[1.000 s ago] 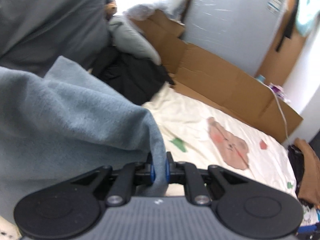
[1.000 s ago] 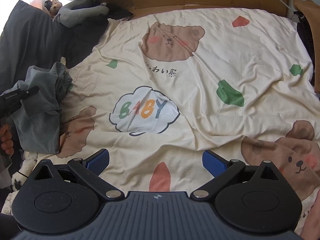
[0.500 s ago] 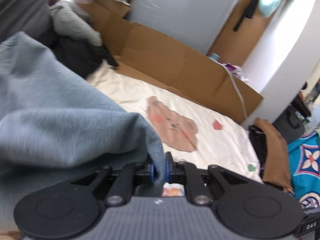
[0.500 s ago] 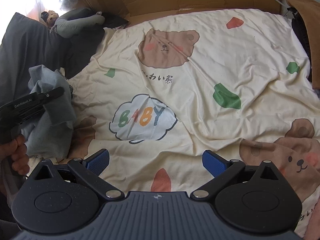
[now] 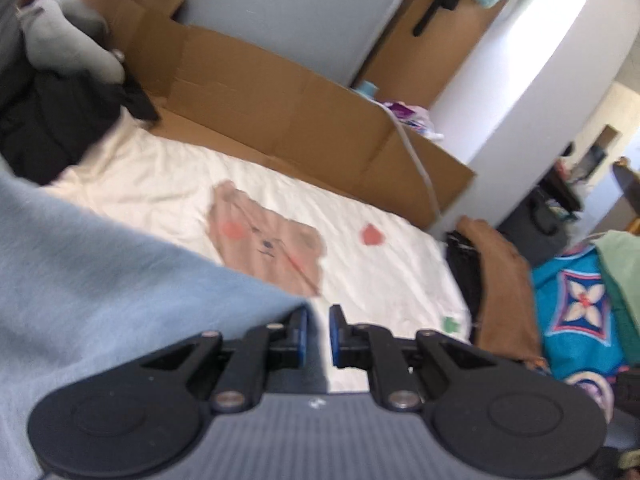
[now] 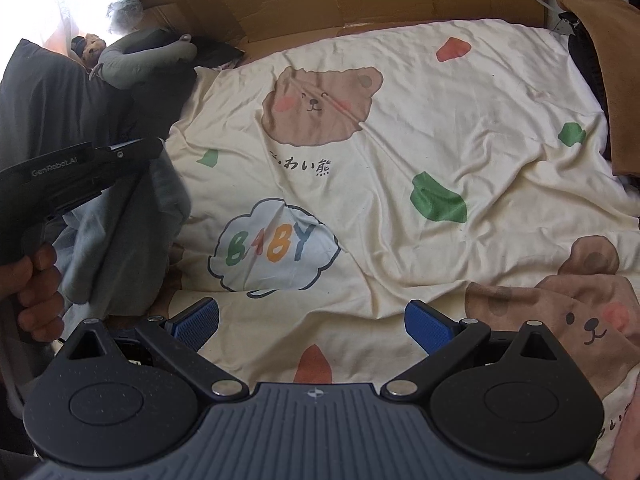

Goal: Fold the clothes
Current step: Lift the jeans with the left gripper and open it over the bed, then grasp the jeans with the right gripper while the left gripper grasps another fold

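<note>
Presently the left gripper [image 5: 318, 338] has its blue pads drawn close, with only a narrow gap between them, pinching the edge of a pale blue-grey garment [image 5: 100, 280] that fills the lower left of its own view. Seen from the right wrist, that garment [image 6: 128, 232] hangs in bunched folds off the gripper's tip, at the left edge of the bed, just above the cream bedsheet [image 6: 400, 184]. A hand [image 6: 34, 288] wraps the handle of the left tool. The right gripper [image 6: 312, 322] stands wide, jaws far apart with nothing between the pads, poised over the sheet near the printed "BABY" cloud [image 6: 272, 248]. A bear print [image 6: 320, 104] lies further up the sheet. Flattened cardboard [image 5: 280, 96] lines the far edge of the bed. Dark clothing [image 6: 60, 104] and a grey pillow-like roll [image 6: 140, 60] sit piled at the upper left. A brown cloth [image 6: 612, 80] lies at the right edge.
</note>
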Motion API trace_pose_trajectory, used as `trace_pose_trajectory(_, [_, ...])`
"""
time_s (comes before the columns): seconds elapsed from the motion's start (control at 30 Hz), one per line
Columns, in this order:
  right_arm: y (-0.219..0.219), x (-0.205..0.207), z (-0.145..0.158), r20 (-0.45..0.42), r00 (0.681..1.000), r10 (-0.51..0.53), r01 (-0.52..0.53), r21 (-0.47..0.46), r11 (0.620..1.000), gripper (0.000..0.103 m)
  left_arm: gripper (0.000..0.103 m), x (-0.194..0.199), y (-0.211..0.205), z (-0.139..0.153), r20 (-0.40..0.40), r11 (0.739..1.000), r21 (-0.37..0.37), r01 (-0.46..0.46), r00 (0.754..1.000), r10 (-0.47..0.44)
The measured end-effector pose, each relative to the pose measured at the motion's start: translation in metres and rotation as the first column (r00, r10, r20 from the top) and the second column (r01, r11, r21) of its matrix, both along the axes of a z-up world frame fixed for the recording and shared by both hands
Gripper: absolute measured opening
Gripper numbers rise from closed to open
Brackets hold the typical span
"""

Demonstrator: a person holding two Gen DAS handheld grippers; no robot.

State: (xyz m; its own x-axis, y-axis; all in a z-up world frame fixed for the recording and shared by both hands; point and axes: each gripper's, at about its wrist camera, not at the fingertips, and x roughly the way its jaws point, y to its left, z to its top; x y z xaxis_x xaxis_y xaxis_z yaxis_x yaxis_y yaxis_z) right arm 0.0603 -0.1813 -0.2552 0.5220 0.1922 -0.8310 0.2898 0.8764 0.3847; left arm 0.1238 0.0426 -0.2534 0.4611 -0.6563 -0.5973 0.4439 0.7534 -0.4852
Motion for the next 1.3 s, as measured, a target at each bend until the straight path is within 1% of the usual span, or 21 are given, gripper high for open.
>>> trace_pose_trajectory(0.03, [-0.001, 0.000, 0.000, 0.000, 1.000, -0.002, 0.002, 0.000, 1.000, 0.102, 0.015, -0.004, 0.001, 0.003, 0.013, 0.998, -0.037, 0.041, 0.999, -0.041])
trace_pose_trajectory(0.07, [-0.001, -0.001, -0.001, -0.001, 1.000, -0.005, 0.005, 0.001, 1.000, 0.102, 0.022, -0.010, 0.001, 0.006, 0.030, 0.997, -0.046, 0.064, 0.998, -0.063])
trace_pose_trajectory(0.13, [-0.002, -0.002, -0.001, -0.003, 1.000, -0.006, 0.006, 0.003, 1.000, 0.102, 0.032, -0.019, 0.003, 0.007, 0.043, 0.997, -0.013, 0.077, 0.996, -0.076])
trace_pose_trajectory(0.2, [-0.001, -0.002, -0.002, -0.004, 1.000, 0.000, 0.000, 0.004, 1.000, 0.102, 0.032, -0.026, 0.011, 0.005, 0.038, 0.998, 0.009, 0.069, 0.997, -0.069])
trace_pose_trajectory(0.33, [0.004, 0.000, -0.004, -0.009, 1.000, 0.024, -0.024, 0.006, 1.000, 0.102, 0.033, -0.033, 0.048, -0.002, -0.016, 0.998, 0.054, -0.026, 1.000, 0.027])
trace_pose_trajectory(0.47, [0.009, -0.001, -0.006, -0.018, 0.999, 0.047, -0.047, 0.010, 0.999, 0.102, 0.049, -0.042, 0.090, 0.002, -0.034, 0.988, 0.129, -0.086, 0.995, 0.091])
trace_pose_trajectory(0.57, [0.013, 0.001, -0.007, -0.013, 0.998, 0.056, -0.056, 0.023, 0.998, 0.102, 0.051, -0.050, 0.125, 0.005, -0.042, 0.970, 0.197, -0.143, 0.987, 0.154])
trace_pose_trajectory(0.63, [0.015, 0.004, -0.009, -0.009, 0.998, 0.061, -0.061, 0.040, 0.997, 0.102, 0.051, -0.054, 0.149, 0.006, -0.043, 0.951, 0.248, -0.185, 0.978, 0.202])
trace_pose_trajectory(0.73, [0.023, 0.014, -0.011, -0.012, 0.996, 0.086, -0.085, 0.039, 0.996, 0.102, 0.052, -0.060, 0.185, 0.005, -0.047, 0.914, 0.317, -0.253, 0.959, 0.281])
trace_pose_trajectory(0.83, [0.035, 0.027, -0.014, -0.010, 0.991, 0.132, -0.131, 0.031, 0.991, 0.102, 0.052, -0.063, 0.219, 0.000, -0.054, 0.865, 0.385, -0.320, 0.928, 0.368])
trace_pose_trajectory(0.93, [0.047, 0.042, -0.018, -0.008, 0.984, 0.176, -0.176, 0.009, 0.984, 0.102, 0.055, -0.066, 0.249, -0.007, -0.050, 0.817, 0.451, -0.359, 0.904, 0.425])
trace_pose_trajectory(0.97, [0.051, 0.048, -0.022, -0.008, 0.983, 0.184, -0.184, 0.011, 0.983, 0.102, 0.058, -0.067, 0.258, -0.010, -0.038, 0.799, 0.479, -0.364, 0.901, 0.432])
trace_pose_trajectory(1.07, [0.062, 0.065, -0.032, -0.001, 0.980, 0.198, -0.198, 0.028, 0.980, 0.102, 0.058, -0.070, 0.277, -0.026, -0.015, 0.743, 0.566, -0.357, 0.897, 0.442])
trace_pose_trajectory(1.13, [0.071, 0.075, -0.039, 0.014, 0.980, 0.200, -0.201, 0.047, 0.979, 0.102, 0.058, -0.070, 0.290, -0.036, -0.022, 0.720, 0.593, -0.359, 0.887, 0.461])
trace_pose_trajectory(1.2, [0.080, 0.084, -0.048, 0.011, 0.982, 0.191, -0.191, 0.067, 0.979, 0.102, 0.058, -0.068, 0.303, -0.044, -0.027, 0.698, 0.606, -0.381, 0.867, 0.497])
trace_pose_trajectory(1.27, [0.087, 0.090, -0.058, 0.001, 0.984, 0.178, -0.177, 0.098, 0.979, 0.101, 0.058, -0.066, 0.317, -0.049, -0.036, 0.682, 0.607, -0.408, 0.843, 0.536])
trace_pose_trajectory(1.3, [0.091, 0.092, -0.064, -0.006, 0.984, 0.179, -0.177, 0.111, 0.978, 0.100, 0.058, -0.065, 0.323, -0.052, -0.038, 0.674, 0.607, -0.421, 0.832, 0.554])
